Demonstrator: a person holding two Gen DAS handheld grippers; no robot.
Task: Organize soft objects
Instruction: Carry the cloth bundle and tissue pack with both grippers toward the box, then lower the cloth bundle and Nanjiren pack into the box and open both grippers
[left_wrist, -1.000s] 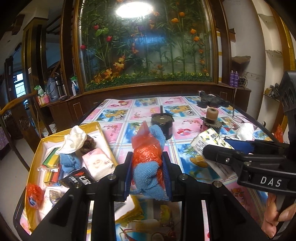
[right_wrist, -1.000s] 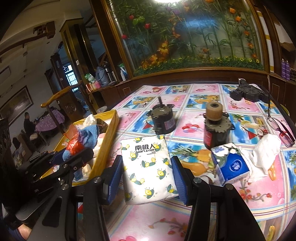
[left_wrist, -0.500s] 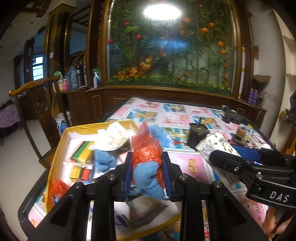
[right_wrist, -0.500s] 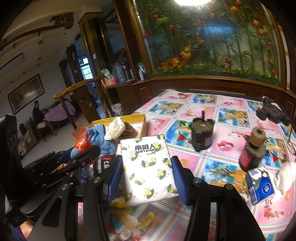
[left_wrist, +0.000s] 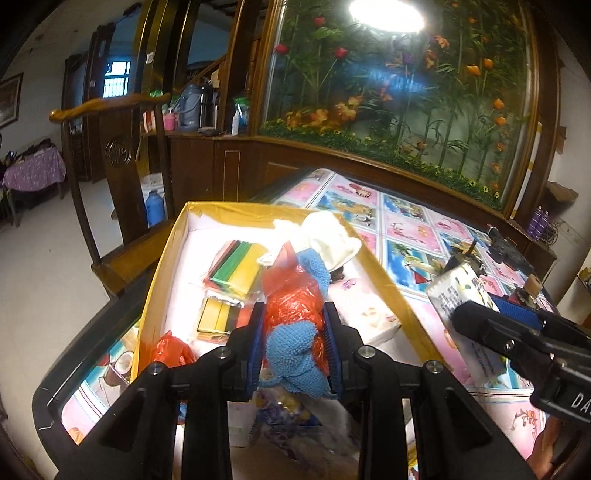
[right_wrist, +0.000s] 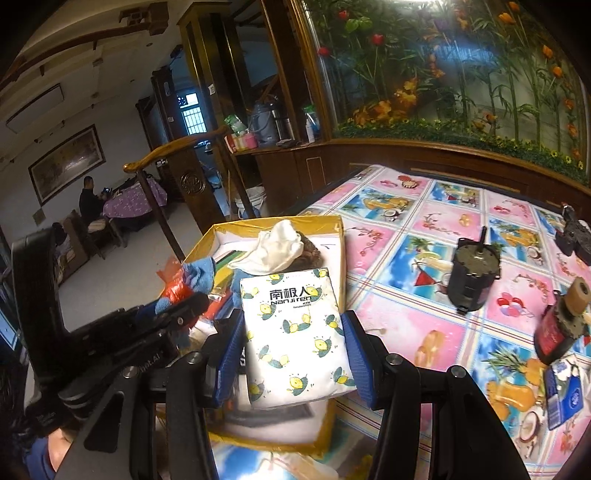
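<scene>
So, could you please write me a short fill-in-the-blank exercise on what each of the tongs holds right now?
1. The left tongs grip a blue knitted cloth bundled with a ____ plastic bag.
2. The right tongs hold a tissue pack printed with ____.
3. Both hover over a ____-rimmed box.

Missing words: red; lemons; yellow

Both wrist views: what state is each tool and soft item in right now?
Left tool: shut on blue cloth with red bag, over the box.
Right tool: shut on tissue pack.
White cloth: crumpled in box.
Blue pack: lying on table.
</scene>
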